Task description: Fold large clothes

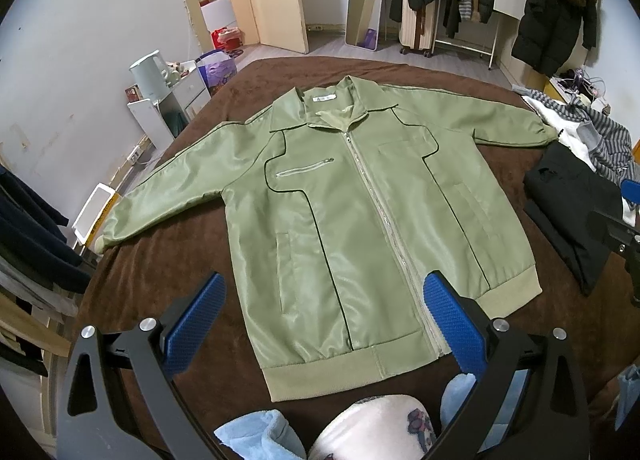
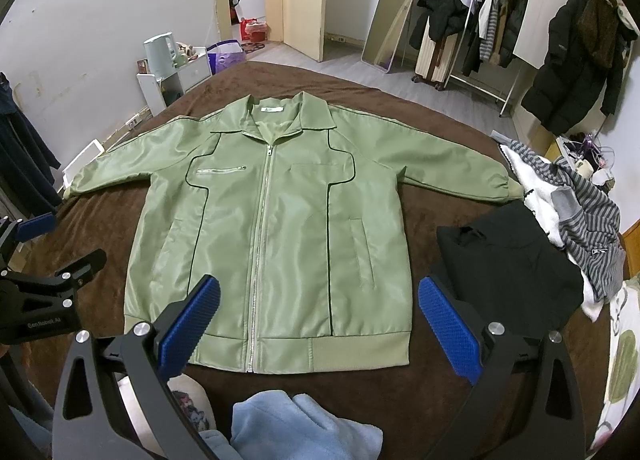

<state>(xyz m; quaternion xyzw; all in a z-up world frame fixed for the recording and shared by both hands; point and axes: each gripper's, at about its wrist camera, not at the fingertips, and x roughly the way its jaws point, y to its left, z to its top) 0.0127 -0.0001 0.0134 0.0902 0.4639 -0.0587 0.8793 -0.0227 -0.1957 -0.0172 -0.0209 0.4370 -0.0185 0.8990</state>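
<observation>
While the green jacket (image 2: 268, 227) lies flat, zipped, on the brown bed (image 2: 420, 107), both grippers (image 1: 324, 316) (image 2: 318, 320) hover spread and empty; its shiny cloth looks slippery, so the ribbed cuffs or hem suit pinching.

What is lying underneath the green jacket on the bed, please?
The green jacket lies spread flat, front up and zipped, directly on a brown blanket that shows all around it. Whatever lies beneath its body and sleeves is covered, so I cannot tell if anything else is there.
</observation>
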